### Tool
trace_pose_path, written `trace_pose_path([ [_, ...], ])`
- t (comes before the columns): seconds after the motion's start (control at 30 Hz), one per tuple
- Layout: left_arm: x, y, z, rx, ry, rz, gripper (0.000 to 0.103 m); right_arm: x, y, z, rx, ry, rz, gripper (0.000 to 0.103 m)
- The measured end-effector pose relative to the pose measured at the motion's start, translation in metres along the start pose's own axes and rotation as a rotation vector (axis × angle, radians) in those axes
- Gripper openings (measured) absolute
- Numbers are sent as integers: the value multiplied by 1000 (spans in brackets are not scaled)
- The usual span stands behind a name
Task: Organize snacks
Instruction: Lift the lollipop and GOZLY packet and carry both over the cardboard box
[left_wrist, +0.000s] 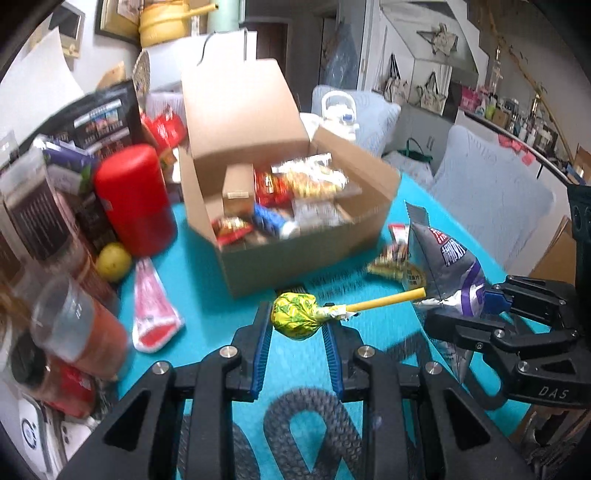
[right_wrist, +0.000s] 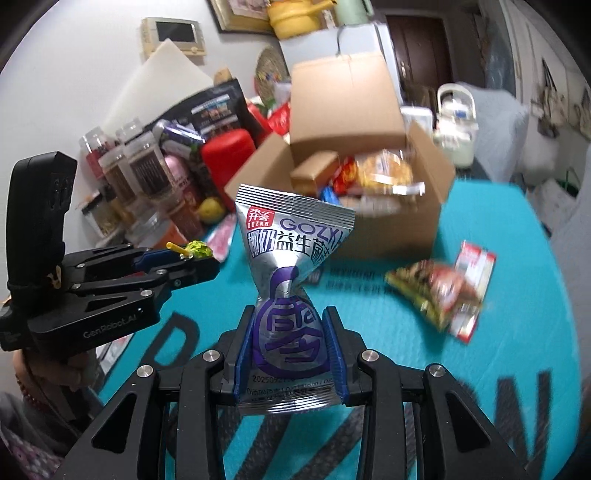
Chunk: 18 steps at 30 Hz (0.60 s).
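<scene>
Snacks held over a teal mat (left_wrist: 207, 258) in a cluttered room

Open cardboard box (left_wrist: 295, 254) of crinkly packets stands mid-mat, a smooth red cylinder (left_wrist: 135, 199) just left. The left gripper (left_wrist: 297, 325) pinches a round yellow-green foil lollipop (left_wrist: 293, 314); the right gripper (right_wrist: 291, 343) squeezes a shiny silver-purple pouch (right_wrist: 291, 258) at its waist. Two loose packets (right_wrist: 447, 295) lie right of the box

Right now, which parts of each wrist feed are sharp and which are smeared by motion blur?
Left wrist view: the lollipop in the left gripper is fairly sharp, while the cardboard box contents and the jars at left smear. Right wrist view: the silver snack packet in the right gripper is crisp with readable print; the loose packets on the teal mat are streaked. Both show fisheye bending at the edges.
</scene>
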<state>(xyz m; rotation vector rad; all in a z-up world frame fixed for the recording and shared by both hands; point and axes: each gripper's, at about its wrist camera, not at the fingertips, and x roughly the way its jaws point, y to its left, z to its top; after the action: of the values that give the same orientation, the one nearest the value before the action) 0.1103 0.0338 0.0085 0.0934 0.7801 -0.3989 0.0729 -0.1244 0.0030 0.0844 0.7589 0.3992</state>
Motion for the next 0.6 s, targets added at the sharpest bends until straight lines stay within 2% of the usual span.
trace_pose_path([
  [0.6, -7, 16, 88, 7, -150, 28, 27, -10, -5, 93, -84, -149, 14, 35],
])
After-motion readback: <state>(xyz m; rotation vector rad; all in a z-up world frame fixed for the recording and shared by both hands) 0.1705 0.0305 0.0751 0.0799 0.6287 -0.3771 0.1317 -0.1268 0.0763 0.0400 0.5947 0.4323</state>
